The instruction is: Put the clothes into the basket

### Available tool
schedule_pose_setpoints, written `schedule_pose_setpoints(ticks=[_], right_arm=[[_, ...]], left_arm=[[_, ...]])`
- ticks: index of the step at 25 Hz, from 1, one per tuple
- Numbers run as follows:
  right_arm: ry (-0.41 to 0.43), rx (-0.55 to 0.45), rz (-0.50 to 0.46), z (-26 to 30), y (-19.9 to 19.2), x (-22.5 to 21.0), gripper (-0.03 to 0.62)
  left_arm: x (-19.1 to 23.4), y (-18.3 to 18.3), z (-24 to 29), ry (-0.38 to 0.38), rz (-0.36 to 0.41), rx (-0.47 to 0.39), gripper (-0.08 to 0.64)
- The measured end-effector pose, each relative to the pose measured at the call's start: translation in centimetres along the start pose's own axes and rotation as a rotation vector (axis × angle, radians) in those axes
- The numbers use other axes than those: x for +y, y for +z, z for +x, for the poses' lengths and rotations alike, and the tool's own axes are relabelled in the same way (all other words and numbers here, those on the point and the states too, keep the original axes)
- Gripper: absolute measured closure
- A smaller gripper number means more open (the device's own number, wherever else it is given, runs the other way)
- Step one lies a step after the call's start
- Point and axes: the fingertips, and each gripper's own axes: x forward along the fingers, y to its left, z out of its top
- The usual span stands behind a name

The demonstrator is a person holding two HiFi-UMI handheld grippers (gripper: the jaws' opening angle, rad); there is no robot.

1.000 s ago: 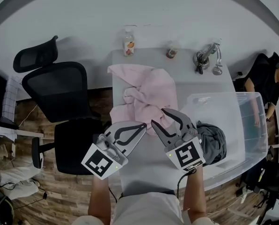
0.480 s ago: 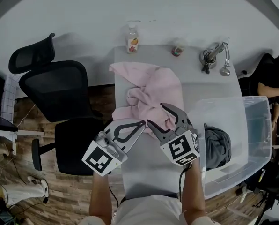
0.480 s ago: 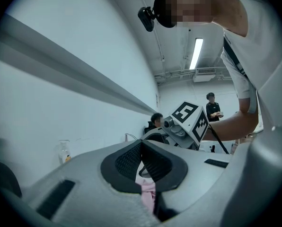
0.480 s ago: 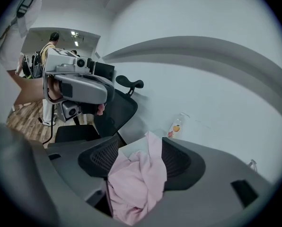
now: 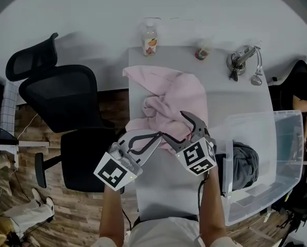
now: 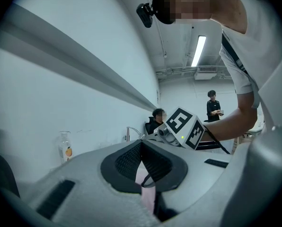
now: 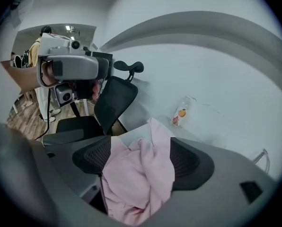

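The right hand-held gripper [image 5: 173, 124] points down at an angle, and its jaws stand apart, having just been opening. The crumpled pale pink cloth garment [image 5: 169, 94] shows between the pads, and neither pad visibly presses on it. The left hand-held gripper [image 5: 156, 136] is level, its jaws closed tip to tip, just beside the garment's near left edge.

The pink garment lies on the white worktop [image 5: 231, 94]. Its long axis runs from the far left corner toward the person, and its near end lies at the right jaws.

Only the head view shows the clear plastic basket [image 5: 285, 138] at the worktop's near right corner, with a dark grey garment [image 5: 244, 163] inside. Only the left gripper view shows one standing person [image 6: 213, 105] and another person [image 6: 156, 118] lower down at the back of the room.

Count:
- two hand-held grippers
- two garments
- one basket
- one clear bottle [image 5: 150, 39]
- one small cup [image 5: 201, 52]
- one black office chair [image 5: 66, 99]
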Motion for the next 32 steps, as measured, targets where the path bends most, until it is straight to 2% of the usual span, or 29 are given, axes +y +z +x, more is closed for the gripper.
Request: schedule_pose_setpoints(ticks=[13,26,32], right_arm=[[0.048,0.056,0.053,5.2,-6.1,-0.4,0.022],[0.041,0.113,0.072,8.7,-10.2,-1.3,0.017],[0.063,0.158,0.065,10.5,-12.1,-1.2,0.017]], left_arm=[[1.9,-3.4,2.6,-0.006,-0.036,0.028,0.555],[2.8,-5.9,4.5,-0.022,-0.067,0.05,0.555],[2.9,-6.7,5.1,-0.023,-0.079,0.056,0.555]])
